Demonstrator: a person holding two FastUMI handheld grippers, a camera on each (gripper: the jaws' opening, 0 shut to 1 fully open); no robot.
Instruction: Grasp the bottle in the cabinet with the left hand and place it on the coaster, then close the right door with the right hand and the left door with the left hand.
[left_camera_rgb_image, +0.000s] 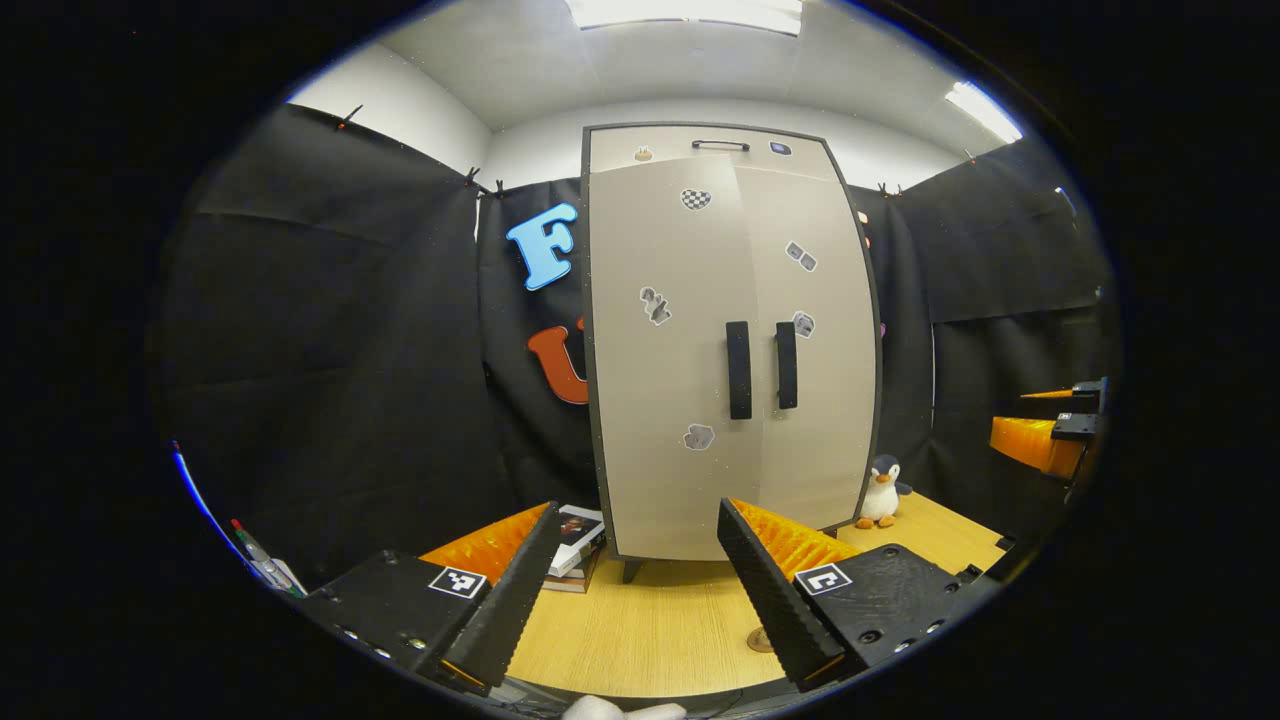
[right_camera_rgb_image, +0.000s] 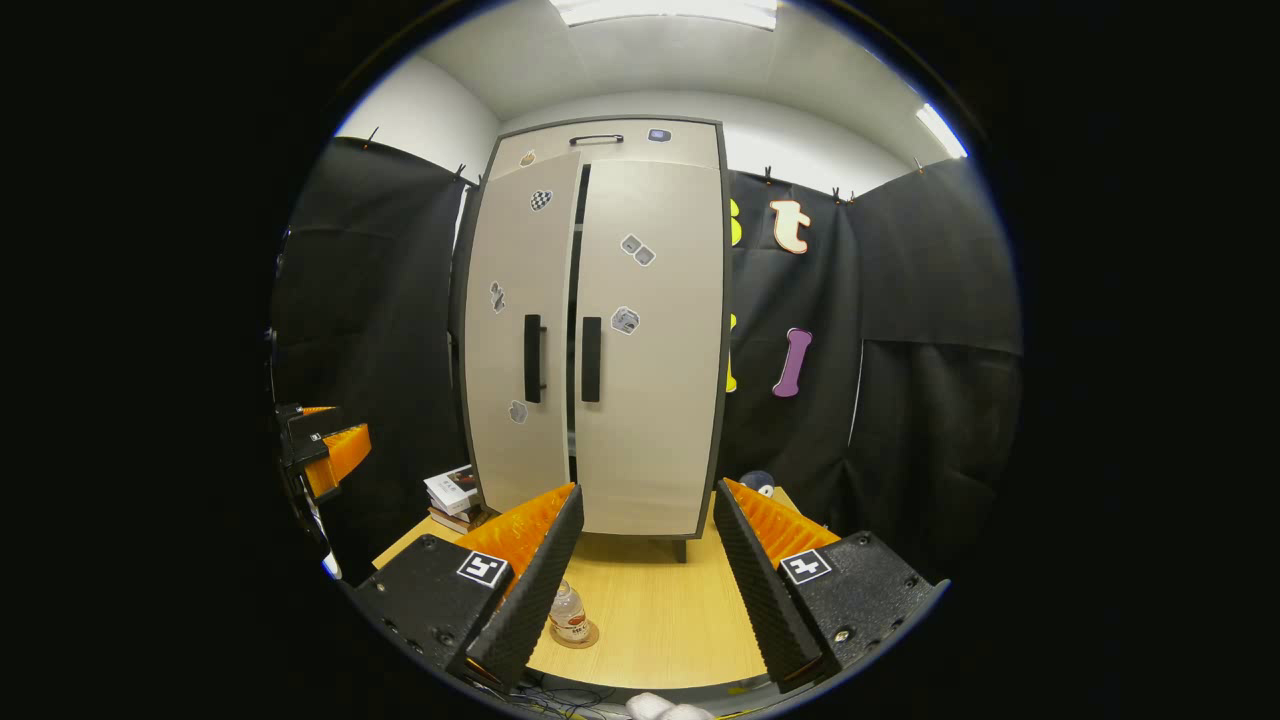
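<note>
left gripper view: my left gripper (left_camera_rgb_image: 635, 590) hangs released, gripping nothing, facing the cabinet (left_camera_rgb_image: 730, 340), whose doors look shut here. a toy penguin (left_camera_rgb_image: 882, 492) stands beside it. right gripper view: my right gripper (right_camera_rgb_image: 645, 580) is released too. here a dark gap shows between the doors, and the bottle (right_camera_rgb_image: 568, 612) stands on the coaster (right_camera_rgb_image: 582, 638).

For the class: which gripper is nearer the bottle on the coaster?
Right. The bottle stands just beyond the right gripper, beside its left finger; the left gripper is off to its left.
</note>
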